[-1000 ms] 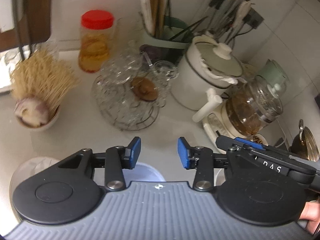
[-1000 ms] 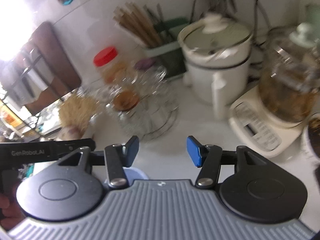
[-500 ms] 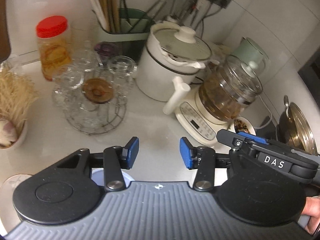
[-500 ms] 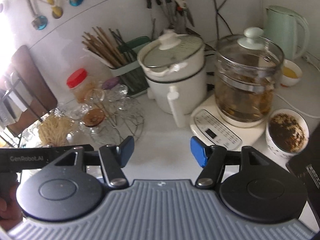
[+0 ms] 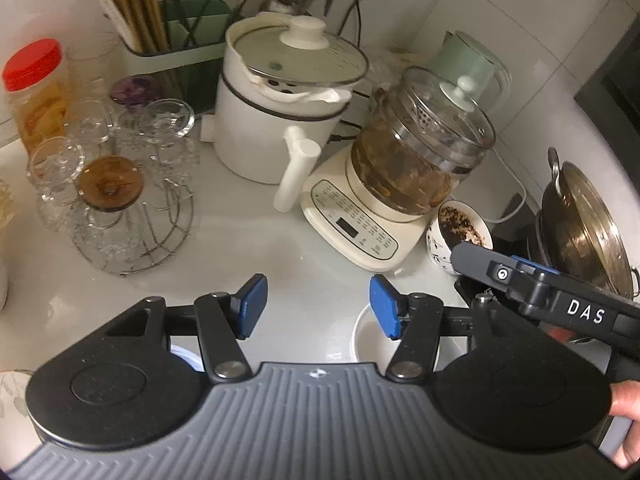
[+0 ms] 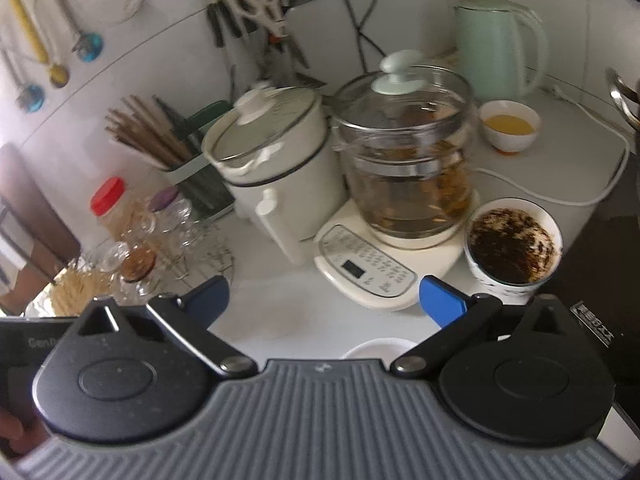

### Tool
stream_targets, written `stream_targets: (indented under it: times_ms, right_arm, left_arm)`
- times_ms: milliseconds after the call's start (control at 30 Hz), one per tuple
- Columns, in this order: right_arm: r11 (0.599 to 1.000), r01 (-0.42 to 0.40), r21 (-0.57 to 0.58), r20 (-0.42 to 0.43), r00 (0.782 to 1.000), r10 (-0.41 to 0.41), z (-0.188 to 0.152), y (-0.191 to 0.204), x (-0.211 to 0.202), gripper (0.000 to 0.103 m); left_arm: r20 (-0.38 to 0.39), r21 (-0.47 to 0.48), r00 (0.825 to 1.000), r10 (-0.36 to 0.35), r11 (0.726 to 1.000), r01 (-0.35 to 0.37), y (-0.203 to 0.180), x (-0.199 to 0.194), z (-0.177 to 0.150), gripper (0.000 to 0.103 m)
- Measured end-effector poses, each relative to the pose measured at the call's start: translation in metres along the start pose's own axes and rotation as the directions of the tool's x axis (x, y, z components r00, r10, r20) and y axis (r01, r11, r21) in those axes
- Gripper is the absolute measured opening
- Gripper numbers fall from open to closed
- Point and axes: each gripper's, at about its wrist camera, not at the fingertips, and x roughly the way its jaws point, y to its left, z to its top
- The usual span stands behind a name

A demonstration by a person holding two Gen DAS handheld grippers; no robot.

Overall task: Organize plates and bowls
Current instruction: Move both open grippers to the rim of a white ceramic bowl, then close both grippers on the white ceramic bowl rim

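My left gripper (image 5: 316,306) is open and empty above the white counter. A small white bowl (image 5: 370,340) sits just under its right finger; it also shows in the right wrist view (image 6: 376,347). My right gripper (image 6: 322,300) is wide open and empty, above the same bowl. A bowl of dark bits (image 6: 512,244) stands right of the glass kettle; it shows in the left wrist view (image 5: 460,228) too. A small bowl of yellow liquid (image 6: 510,124) sits at the back right. A patterned dish (image 5: 12,392) peeks in at the left edge.
A white pot with lid (image 5: 284,104), a glass kettle on its base (image 5: 416,160), a rack of glasses (image 5: 116,196), a red-lidded jar (image 5: 36,92), a chopstick holder (image 5: 176,36) and a green kettle (image 6: 492,48) crowd the counter. A steel wok (image 5: 580,228) sits on the right.
Both grippers have swung to the right along the counter. The kettle and bowls have come into view. The right gripper has opened wider; the left slightly.
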Motion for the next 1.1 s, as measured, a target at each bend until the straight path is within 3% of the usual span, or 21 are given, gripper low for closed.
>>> stream_targets:
  times_ms: [233, 600, 900, 1100]
  right_arm:
    - [0.996, 0.050, 0.070, -0.048, 0.998, -0.046, -0.010, -0.030, 0.008, 0.103]
    - [0.977, 0.067, 0.204, -0.095, 0.994, -0.048, -0.034, -0.086, 0.011, 0.102]
    - [0.965, 0.057, 0.257, -0.194, 0.981, -0.006, -0.054, -0.107, 0.032, 0.102]
    - [0.959, 0.022, 0.283, -0.244, 0.968, 0.050, -0.061, -0.113, 0.048, 0.094]
  left_arm:
    - [-0.045, -0.013, 0.999, -0.017, 1.000, 0.016, -0.013, 0.024, -0.002, 0.062]
    - [-0.105, 0.001, 0.994, -0.039, 0.999, 0.039, -0.039, 0.062, -0.015, 0.062]
    - [-0.166, 0.014, 0.986, -0.030, 0.999, 0.033, -0.049, 0.094, -0.029, 0.062]
    - [-0.191, 0.002, 0.981, -0.036, 0.999, 0.037, -0.046, 0.114, -0.038, 0.062]
